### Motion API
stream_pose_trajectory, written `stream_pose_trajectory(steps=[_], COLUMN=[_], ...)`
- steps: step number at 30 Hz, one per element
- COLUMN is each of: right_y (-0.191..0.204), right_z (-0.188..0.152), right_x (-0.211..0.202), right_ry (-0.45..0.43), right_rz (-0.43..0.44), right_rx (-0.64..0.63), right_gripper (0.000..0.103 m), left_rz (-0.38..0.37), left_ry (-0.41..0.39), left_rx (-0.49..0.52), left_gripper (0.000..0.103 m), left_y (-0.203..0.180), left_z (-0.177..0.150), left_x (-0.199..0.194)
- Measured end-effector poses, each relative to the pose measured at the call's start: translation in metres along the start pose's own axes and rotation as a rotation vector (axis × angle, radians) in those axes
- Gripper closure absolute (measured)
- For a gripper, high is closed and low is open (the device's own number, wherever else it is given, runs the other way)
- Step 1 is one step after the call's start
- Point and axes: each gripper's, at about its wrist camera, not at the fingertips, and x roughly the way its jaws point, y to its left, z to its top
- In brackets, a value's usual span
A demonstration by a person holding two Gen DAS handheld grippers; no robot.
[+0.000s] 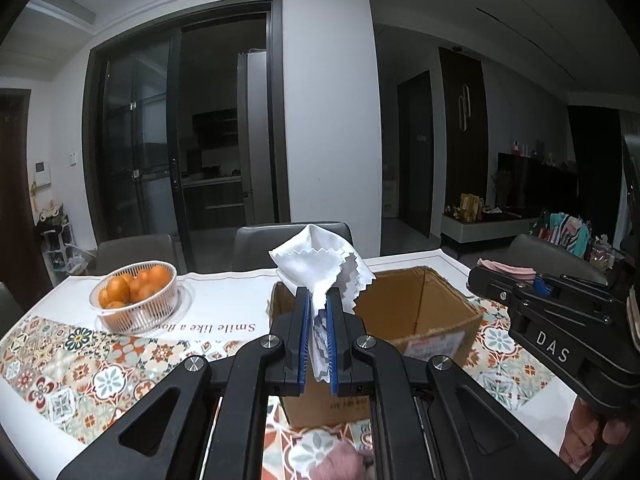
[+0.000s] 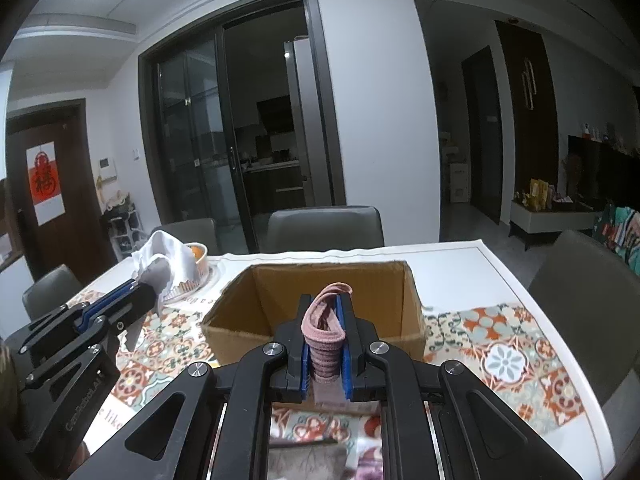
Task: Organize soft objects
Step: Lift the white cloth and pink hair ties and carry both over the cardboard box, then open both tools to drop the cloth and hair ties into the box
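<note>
My left gripper (image 1: 318, 296) is shut on a white cloth with zigzag edges (image 1: 316, 264), held above the table by the near left side of an open cardboard box (image 1: 420, 312). It also shows in the right wrist view (image 2: 138, 280), with the white cloth (image 2: 168, 258). My right gripper (image 2: 325, 300) is shut on a folded pink ribbed cloth (image 2: 325, 332), held just before the box (image 2: 320, 280). The right gripper shows at the right of the left wrist view (image 1: 486, 270), with the pink cloth (image 1: 508, 269) sticking out.
A white basket of oranges (image 1: 136, 296) stands on the table's left. The table (image 1: 120, 364) has a patterned runner. Grey chairs (image 2: 324, 224) stand behind it, and another (image 2: 580, 280) at the right. A pinkish soft item (image 1: 336, 462) lies beneath the left gripper.
</note>
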Motion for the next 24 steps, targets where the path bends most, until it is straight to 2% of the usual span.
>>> stream_pose_trajectory(steps=[7,13,17,24], right_y=[-0.002,-0.004,-0.009,-0.025], right_z=[0.022,0.032,0.034,0.028], right_x=[0.029,0.057,0.082,0.115], right_ry=[0.019,0.078,0.156,0.274], right_rz=[-0.009,-0.004,0.007,0.027], right_rx=[-0.030,-0.041,-0.046,-0.031], right_gripper=[0.090,0.090,0.090,0.090], left_rz=[0.029,0.029,0.021,-0.034], left_ry=[0.016,0.067,0.102,0.221], left_rx=[0.035,0.057,0.081,0.090], left_gripper=[0.093,0.093,0.093,0.092], left_y=[-0.001,-0.002,-0.007,-0.014], left_z=[0.011,0.017,0.015,0.004], left_x=[0.037,0.068,0.087,0.121])
